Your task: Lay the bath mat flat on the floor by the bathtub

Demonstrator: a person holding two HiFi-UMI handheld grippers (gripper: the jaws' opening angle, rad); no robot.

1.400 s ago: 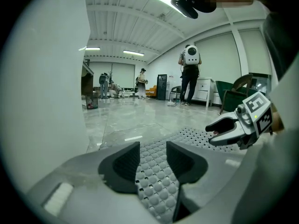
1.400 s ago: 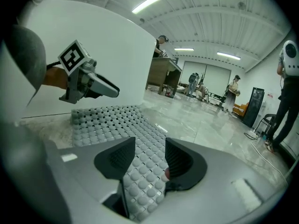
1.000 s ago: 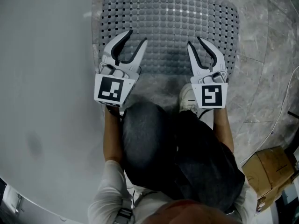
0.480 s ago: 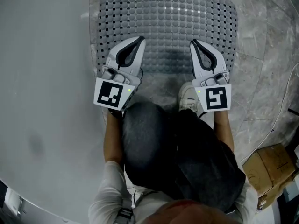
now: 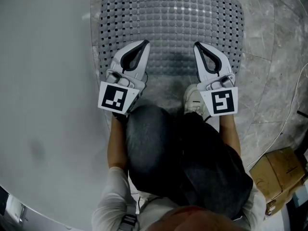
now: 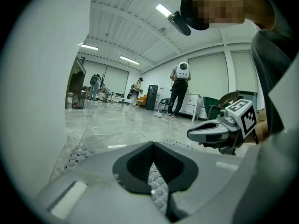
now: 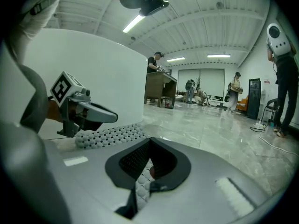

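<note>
1. At the bottom of the head view, the person's dark trousers [image 5: 159, 153] fill the lower centre. A white shoe [image 5: 193, 100] shows just past the knee, at the mat's near edge.
2. A cardboard box [image 5: 276, 174] sits in the lower right corner on the grey marble floor [image 5: 269, 81].
3. The left gripper [image 5: 143, 42] is left of centre with its jaws clenched, tips meeting. In its own view the bubbled mat surface sits between the pads, so it is grasping the mat's near part.
4. The right gripper [image 5: 196, 44] is right of centre, level with the left and well apart from it. Its jaws are likewise closed, with the mat caught between them.
5. The bath mat [image 5: 173, 18], grey with studs and rows of holes, lies on the floor across the upper middle of the frame. Its left edge runs just beside the bathtub.
6. The white bathtub [image 5: 43, 81] fills the whole left side.
7. Farthest off, the left gripper view shows a person with a white backpack [image 6: 180, 85] standing in the right middle.
</note>
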